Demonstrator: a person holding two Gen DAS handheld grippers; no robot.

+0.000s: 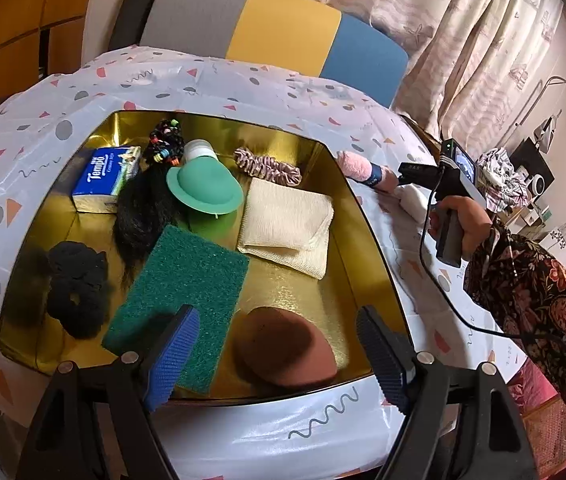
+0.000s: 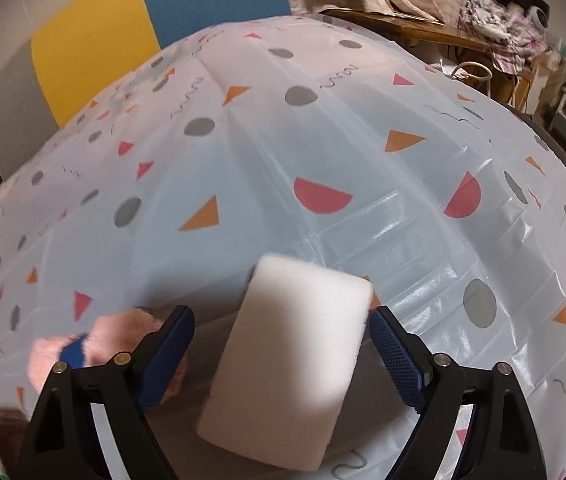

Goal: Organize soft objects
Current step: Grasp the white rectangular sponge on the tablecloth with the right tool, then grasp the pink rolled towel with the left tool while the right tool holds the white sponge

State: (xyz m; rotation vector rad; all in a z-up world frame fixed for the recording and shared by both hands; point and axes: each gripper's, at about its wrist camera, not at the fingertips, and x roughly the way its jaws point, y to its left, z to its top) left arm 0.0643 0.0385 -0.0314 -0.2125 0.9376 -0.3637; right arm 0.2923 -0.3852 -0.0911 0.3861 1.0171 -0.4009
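A white sponge (image 2: 287, 376) lies on the patterned tablecloth between the fingers of my right gripper (image 2: 281, 314). The jaws stand open; the left pad is clear of the sponge and the right pad is near its corner. A pink sock with a blue band (image 2: 95, 344) lies just left of it. My left gripper (image 1: 279, 316) hangs open and empty over the near end of a gold tray (image 1: 371, 248), above a green scouring pad (image 1: 179, 296) and a brown felt hat (image 1: 283, 344). A cream cloth (image 1: 287, 224) and a black scrunchie (image 1: 77, 288) also lie in the tray.
The tray also holds a tissue pack (image 1: 103, 176), black hair (image 1: 143, 208), hair ties (image 1: 165, 140), a green hat (image 1: 203, 188) and a striped scrunchie (image 1: 267, 166). A person's hand (image 1: 459, 220) holds the right gripper beside the tray. A chair (image 1: 283, 28) stands behind the table.
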